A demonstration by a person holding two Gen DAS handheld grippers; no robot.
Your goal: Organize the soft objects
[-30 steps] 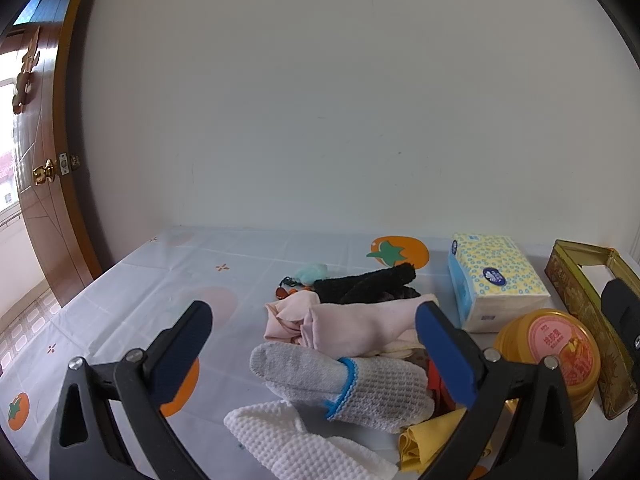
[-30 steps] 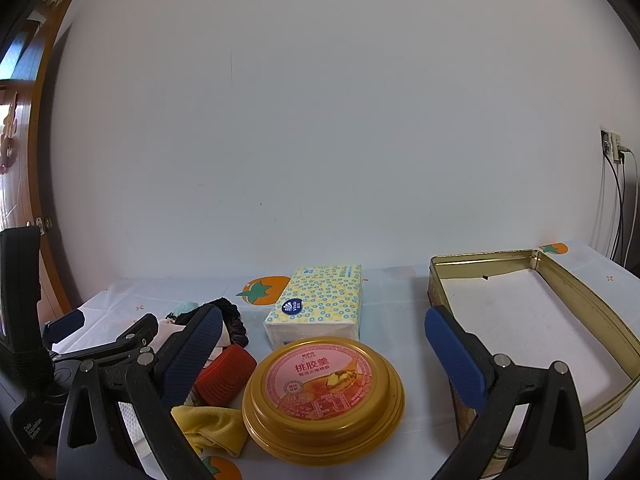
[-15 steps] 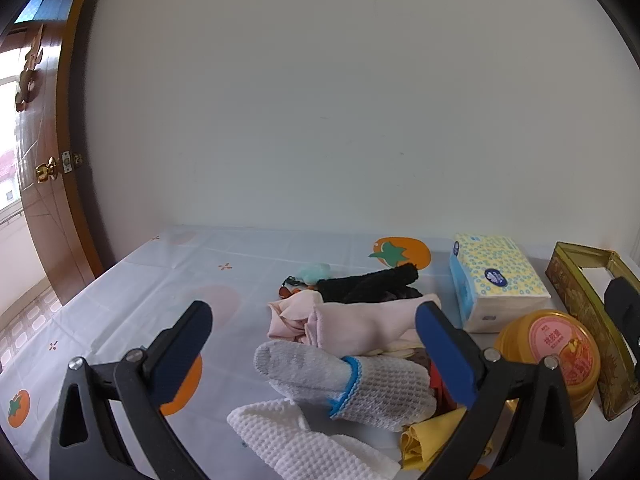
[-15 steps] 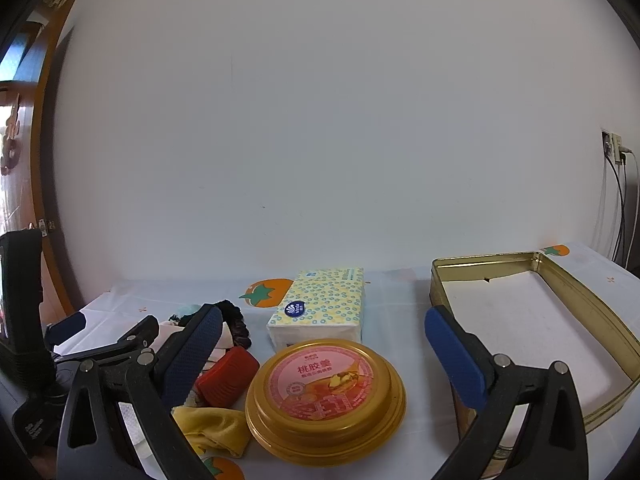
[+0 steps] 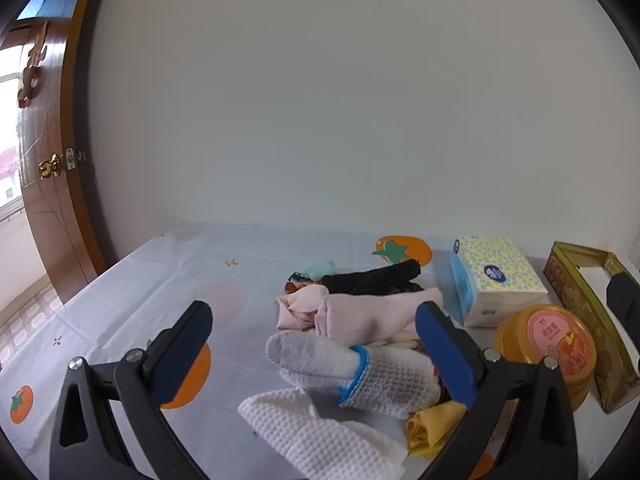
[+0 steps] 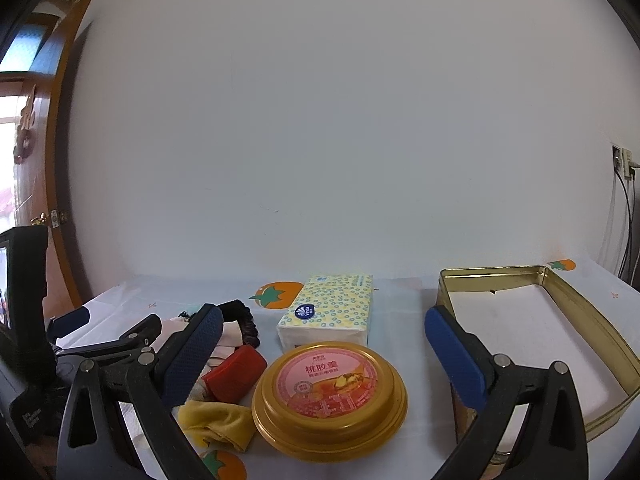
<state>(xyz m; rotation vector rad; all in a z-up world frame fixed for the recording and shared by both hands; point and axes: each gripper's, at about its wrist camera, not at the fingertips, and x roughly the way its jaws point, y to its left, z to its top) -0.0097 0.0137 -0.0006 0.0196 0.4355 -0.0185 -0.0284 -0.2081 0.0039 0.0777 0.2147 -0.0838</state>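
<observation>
Grey glove [image 5: 344, 372] between wide-open, empty left hand-held gripper [image 5: 312, 348] fingers; right hand-held gripper [image 6: 320, 344] likewise.

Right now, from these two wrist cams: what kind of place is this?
Likely a room in a home, not a lab: a table under a white persimmon-print tablecloth against a plain wall, a brown wooden door with brass handle, and a yellow-patterned tissue pack beside a pile of socks and cloths.

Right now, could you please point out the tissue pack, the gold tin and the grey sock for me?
tissue pack [image 6: 328, 312]: right wrist view, patterned top face.
gold tin [image 6: 576, 304]: right wrist view, right wall.
grey sock [image 5: 308, 354]: left wrist view, toe end.
</observation>
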